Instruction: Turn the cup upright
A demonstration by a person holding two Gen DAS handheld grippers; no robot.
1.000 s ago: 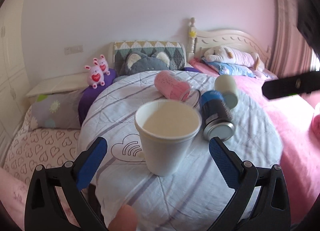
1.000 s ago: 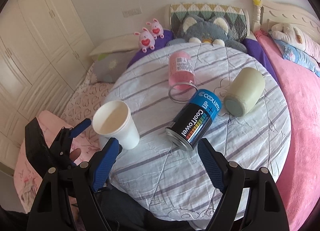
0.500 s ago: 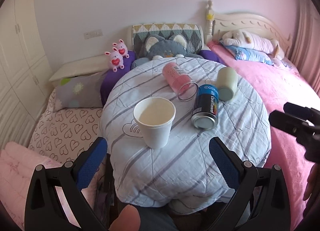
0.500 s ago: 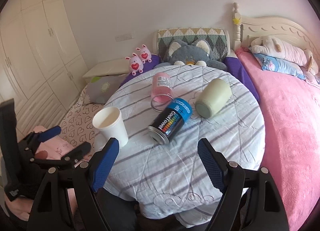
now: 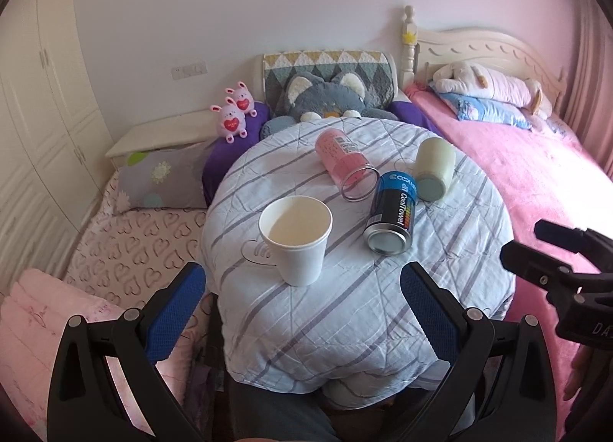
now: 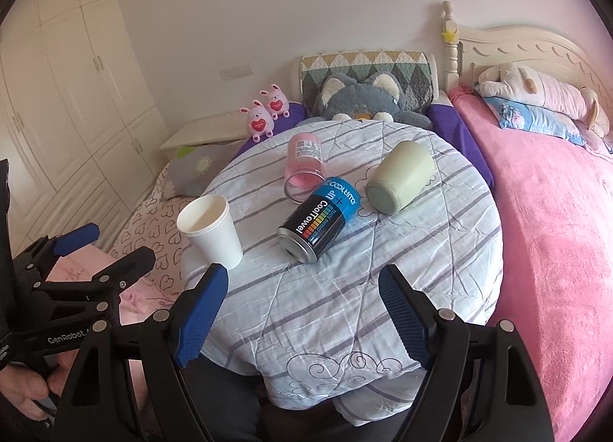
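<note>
The white paper cup [image 5: 295, 239] stands up near the round table's [image 5: 440, 319] front left edge, and both the left gripper [image 5: 302, 302] and right gripper [image 6: 302, 306] hang wide open holding nothing, so 1 small bump could knock it off.

pink tumbler [image 5: 344, 161] on side | blue-black can [image 5: 392, 218] on side | green mug [image 5: 433, 169] on side | striped tablecloth [image 5: 345, 311]

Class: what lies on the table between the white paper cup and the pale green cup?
The blue-and-black can, lying on its side, shown best in the right wrist view.
</note>
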